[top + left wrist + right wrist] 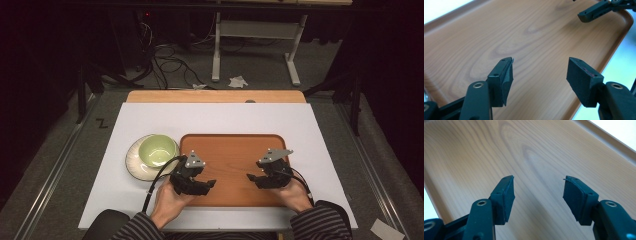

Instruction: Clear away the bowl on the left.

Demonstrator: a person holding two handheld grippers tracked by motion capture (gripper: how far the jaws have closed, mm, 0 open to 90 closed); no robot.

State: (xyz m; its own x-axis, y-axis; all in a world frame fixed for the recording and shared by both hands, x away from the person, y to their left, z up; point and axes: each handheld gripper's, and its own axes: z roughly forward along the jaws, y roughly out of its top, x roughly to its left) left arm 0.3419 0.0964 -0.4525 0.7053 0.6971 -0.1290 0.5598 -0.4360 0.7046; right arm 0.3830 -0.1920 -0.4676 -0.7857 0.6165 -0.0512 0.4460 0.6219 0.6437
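Green bowl [158, 150] sits on a white plate [134, 161] just left of the wooden tray [231, 150] on the desk [220, 117]. Over the tray's left part the left claw [212, 184] gapes wide, holding nothing; over its right part the right claw [249, 177] is likewise open and empty.

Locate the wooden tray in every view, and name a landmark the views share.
High view: wooden tray at table centre, right of the green bowl.
Left gripper view: its wood grain lies beneath the open jaws.
Right gripper view: beneath the open jaws.
Shared landmark: the tray's raised rim.
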